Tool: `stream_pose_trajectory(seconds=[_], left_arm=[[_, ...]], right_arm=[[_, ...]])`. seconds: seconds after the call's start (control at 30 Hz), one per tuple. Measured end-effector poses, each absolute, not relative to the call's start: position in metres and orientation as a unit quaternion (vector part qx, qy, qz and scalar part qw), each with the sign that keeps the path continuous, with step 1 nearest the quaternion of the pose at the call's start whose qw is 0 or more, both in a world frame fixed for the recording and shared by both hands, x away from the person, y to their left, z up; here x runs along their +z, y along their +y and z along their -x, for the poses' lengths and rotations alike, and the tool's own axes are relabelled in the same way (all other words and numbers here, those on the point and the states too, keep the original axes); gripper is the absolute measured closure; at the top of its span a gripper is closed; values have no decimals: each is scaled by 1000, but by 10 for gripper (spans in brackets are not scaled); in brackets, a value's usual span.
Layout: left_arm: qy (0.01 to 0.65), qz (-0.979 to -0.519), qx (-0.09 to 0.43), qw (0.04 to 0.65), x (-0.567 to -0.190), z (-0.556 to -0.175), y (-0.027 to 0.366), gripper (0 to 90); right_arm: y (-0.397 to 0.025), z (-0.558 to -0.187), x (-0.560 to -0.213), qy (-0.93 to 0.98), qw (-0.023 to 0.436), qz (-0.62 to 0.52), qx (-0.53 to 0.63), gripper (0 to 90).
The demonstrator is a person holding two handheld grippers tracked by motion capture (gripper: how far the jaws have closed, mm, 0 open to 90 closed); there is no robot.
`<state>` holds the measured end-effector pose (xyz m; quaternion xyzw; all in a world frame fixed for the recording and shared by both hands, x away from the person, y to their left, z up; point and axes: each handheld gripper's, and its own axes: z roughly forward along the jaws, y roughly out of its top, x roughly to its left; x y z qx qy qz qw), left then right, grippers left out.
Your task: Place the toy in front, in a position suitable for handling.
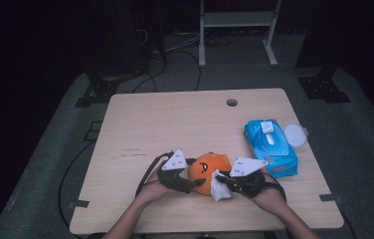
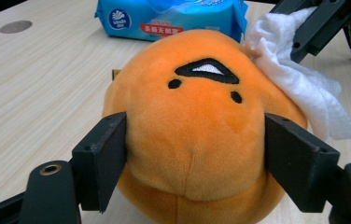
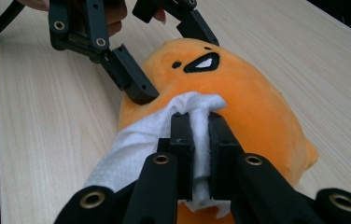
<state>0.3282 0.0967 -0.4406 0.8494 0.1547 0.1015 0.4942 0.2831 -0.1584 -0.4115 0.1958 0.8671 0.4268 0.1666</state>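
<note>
2 grippers, round orange plush toy (image 1: 208, 172), crumpled white wipe (image 1: 220, 188)

One orange plush toy (image 1: 209, 172) sits at the lower middle of the high view. One white wipe (image 1: 219, 186) lies against its right side. One blue pack of wipes (image 1: 270, 147) and one round white lid (image 1: 294, 135) are at the right. Two grippers: left (image 1: 191, 184), right (image 1: 223, 180).
</note>
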Motion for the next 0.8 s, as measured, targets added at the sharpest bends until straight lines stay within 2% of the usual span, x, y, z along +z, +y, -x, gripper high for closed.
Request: stream_pose_trajectory(seconds=[0.13,0.2,0.27,0.47,0.53,0.7,0.8], left_arm=[[191,-841,89,498,-440,-332,99,148],[194,-840,78,500,-441,-333,98,155],[197,-838,78,503,-441,-333,96,213],[215,-833,87,502,-440,-334,91,253],[225,-828,79,508,-442,-336,96,261],[232,-822,71,516,-443,-339,103,261],[230,-829,49,508,-443,-339,102,188]], right_arm=[[-177,-292,-412,861,173,-220,424,823],[-186,-295,-415,862,181,-231,413,823],[-189,-294,-416,861,179,-236,413,824],[-155,-282,-410,872,179,-185,416,822],[-156,-283,-409,873,177,-181,418,822],[-183,-294,-412,865,182,-220,412,822],[-196,-298,-418,865,177,-239,403,822]])
